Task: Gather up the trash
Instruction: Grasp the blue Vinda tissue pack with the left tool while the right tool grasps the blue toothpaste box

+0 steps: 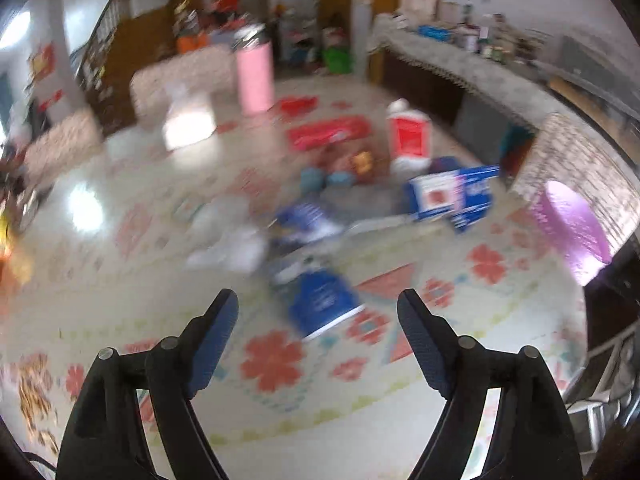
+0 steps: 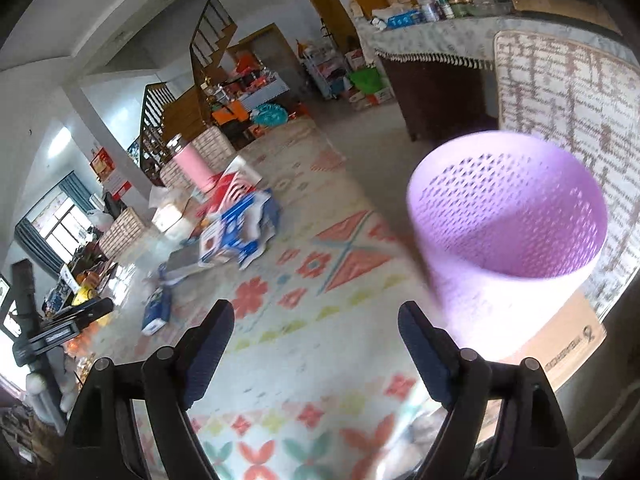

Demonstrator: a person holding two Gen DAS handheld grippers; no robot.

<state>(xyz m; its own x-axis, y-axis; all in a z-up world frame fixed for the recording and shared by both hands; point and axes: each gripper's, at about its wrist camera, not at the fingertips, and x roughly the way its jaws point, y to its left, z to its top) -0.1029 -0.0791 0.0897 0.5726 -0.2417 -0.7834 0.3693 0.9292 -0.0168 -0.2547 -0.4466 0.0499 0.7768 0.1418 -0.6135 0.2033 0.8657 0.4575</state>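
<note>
My left gripper (image 1: 318, 300) is spread wide with nothing between its fingers, hanging over the patterned rug (image 1: 272, 360) with its red flowers. My right gripper (image 2: 316, 312) is just as wide apart and holds nothing either.

Just ahead of my left fingers a small blue carton (image 1: 324, 300) lies flat on the rug. Past it sit a crumpled white wrapper (image 1: 236, 248) and another blue packet (image 1: 308, 220), both badly blurred. Further on, to the right, a larger blue and white box (image 1: 452, 196) lies on its side, and behind it a white bottle with a red label (image 1: 408, 136) stands upright. A red flat packet (image 1: 328, 132) lies beyond the middle of the pile, and a tall pink cylinder (image 1: 254, 80) stands at the far side of the floor.

From my right wrist, the purple basket (image 2: 508, 236) stands close in front and to the right of my fingers, upright, its mesh wall showing holes; I see nothing in the part of its inside that shows. It rests partly on a piece of brown cardboard (image 2: 568, 344). The trash pile is well apart from it, off to the left, with the blue and white box (image 2: 236, 236) plain among it. A long counter with a fringed cloth (image 2: 424, 40) runs along the far right.
</note>
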